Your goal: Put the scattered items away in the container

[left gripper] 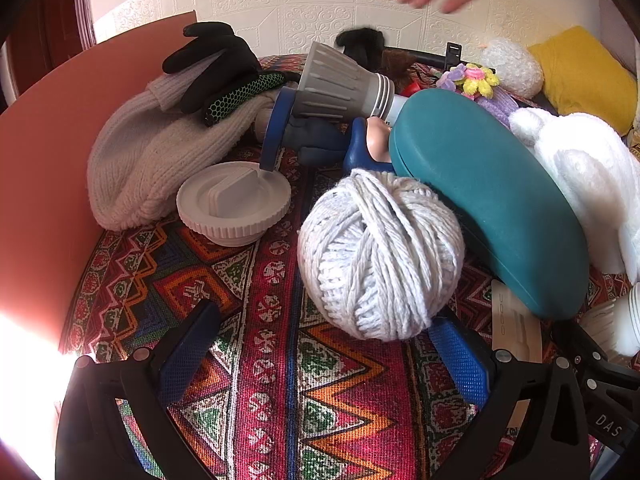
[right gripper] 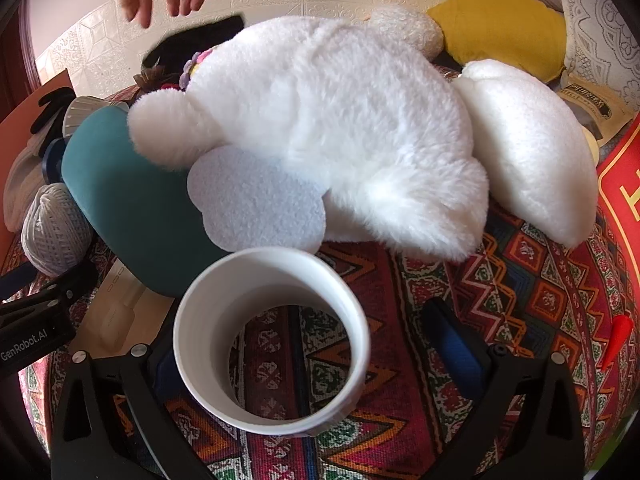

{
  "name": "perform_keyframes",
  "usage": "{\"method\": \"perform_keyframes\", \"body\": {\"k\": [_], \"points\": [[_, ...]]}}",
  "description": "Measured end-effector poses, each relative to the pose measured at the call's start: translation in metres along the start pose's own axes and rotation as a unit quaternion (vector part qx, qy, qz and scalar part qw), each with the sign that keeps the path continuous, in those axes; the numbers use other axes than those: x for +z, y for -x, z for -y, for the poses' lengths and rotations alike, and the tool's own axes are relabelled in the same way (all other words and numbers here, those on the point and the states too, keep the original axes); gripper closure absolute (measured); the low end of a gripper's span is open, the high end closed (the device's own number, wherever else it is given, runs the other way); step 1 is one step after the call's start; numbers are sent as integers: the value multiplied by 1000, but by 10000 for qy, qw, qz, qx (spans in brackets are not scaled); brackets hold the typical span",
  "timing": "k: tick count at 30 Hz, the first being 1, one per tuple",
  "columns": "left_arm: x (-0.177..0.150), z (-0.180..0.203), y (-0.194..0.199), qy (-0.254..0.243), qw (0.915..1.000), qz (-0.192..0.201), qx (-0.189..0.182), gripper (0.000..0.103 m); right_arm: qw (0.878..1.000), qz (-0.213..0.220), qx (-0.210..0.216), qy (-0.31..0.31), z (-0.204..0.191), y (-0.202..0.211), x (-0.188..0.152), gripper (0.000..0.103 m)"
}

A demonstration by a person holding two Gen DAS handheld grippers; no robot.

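The left tongs [left gripper: 326, 354] are sitting released, their 2 fingers spread on the patterned surface [left gripper: 276, 380], with the yarn ball [left gripper: 380, 254] lying just ahead, touching the teal case [left gripper: 492, 204]. The right tongs [right gripper: 308, 354] are also gaping, a white ring [right gripper: 272, 340] standing between them beside the plush toy [right gripper: 320, 128].

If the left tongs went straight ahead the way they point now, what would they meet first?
Most likely the ball of pale yarn, which sits just ahead of the open left tongs, nearer their right finger. The teal case lies behind it. Depth is uncertain.
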State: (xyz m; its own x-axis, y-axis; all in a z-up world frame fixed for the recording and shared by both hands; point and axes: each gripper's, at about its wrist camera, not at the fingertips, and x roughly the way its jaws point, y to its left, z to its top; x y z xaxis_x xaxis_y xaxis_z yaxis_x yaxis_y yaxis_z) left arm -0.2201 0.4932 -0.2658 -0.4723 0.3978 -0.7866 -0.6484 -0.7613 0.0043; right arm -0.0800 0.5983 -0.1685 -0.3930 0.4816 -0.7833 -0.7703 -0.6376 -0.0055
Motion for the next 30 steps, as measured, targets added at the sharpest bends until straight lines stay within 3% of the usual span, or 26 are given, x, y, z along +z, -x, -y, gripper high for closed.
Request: {"method": "perform_keyframes", "body": {"k": [30], "points": [[0, -1, 0, -1, 10000, -3, -3, 0, 10000, -1, -10, -11, 1, -1, 1, 1]]}}
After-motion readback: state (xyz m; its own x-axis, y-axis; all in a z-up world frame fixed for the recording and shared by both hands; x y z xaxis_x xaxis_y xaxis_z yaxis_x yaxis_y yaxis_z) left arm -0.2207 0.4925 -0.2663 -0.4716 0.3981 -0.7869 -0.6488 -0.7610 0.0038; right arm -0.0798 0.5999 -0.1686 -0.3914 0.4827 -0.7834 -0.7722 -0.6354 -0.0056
